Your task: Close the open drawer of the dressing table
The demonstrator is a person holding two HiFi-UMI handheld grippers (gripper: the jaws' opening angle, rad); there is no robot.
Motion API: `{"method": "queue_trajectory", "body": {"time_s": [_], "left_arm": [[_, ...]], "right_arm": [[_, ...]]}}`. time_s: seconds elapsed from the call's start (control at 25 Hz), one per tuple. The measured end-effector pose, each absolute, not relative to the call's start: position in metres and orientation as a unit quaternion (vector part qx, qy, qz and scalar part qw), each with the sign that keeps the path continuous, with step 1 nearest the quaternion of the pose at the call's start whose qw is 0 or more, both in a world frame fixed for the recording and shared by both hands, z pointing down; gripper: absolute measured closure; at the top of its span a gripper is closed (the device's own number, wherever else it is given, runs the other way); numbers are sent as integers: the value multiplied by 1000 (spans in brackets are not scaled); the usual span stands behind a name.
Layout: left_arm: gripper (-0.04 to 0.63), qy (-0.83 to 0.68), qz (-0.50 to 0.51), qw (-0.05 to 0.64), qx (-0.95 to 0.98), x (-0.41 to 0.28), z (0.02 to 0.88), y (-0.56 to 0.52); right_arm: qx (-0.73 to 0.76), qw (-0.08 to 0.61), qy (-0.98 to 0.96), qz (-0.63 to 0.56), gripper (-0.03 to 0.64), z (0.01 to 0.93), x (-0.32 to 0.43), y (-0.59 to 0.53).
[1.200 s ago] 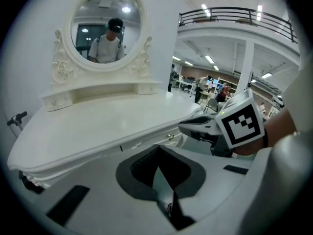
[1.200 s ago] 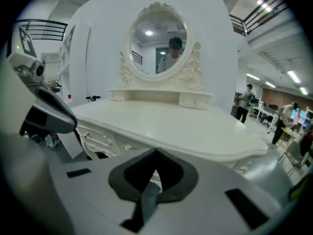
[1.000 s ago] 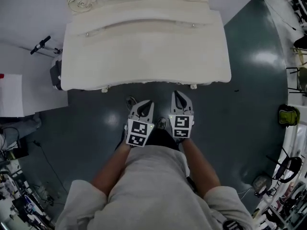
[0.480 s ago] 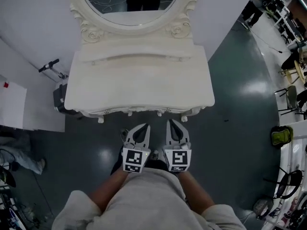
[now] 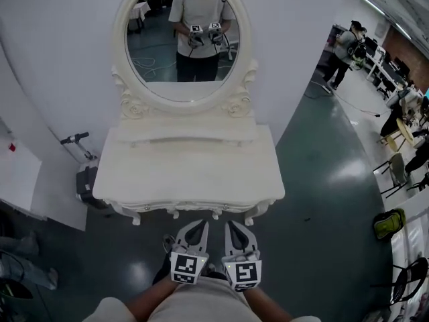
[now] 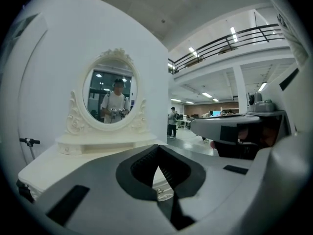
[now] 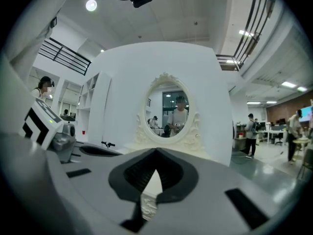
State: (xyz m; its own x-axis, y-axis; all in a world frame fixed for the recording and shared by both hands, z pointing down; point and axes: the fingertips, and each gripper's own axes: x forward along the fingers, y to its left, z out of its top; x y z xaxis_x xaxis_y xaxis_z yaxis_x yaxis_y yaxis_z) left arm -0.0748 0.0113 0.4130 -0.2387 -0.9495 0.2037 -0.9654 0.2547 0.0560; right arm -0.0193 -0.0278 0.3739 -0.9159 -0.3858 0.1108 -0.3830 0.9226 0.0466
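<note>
The cream dressing table stands against a white wall, with an oval mirror above it. From the head view no drawer shows jutting from its carved front edge. My left gripper and right gripper hang side by side just short of that edge, touching nothing. Both are shut and empty. The left gripper view looks level over the tabletop at the mirror. The right gripper view also faces the mirror. The mirror reflects the person holding both grippers.
A scooter handle and a dark box stand left of the table. A white panel stands further left. On the right are people, chairs and a green bag on the dark green floor.
Both grippers have risen and tipped up toward level. The head view has lifted, so the mirror has come into sight and the table looks farther away. Both stay shut.
</note>
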Motion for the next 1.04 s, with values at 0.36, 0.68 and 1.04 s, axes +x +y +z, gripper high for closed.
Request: {"method": "queue_trajectory", "body": {"time_s": [0.36,0.68,1.04], "left_arm": [[589,-789,35,87,607,-75,402,14],[589,-784,35,92,614,-69,405,13],[589,-783,35,94,614,-70,411,13]], "right_arm": [[197,61,-978,-18,601,370,-15,-25],[195,64,-979,-13,601,375,-11,-20],[193,70,-978,-17,601,381,-13,-23]]}}
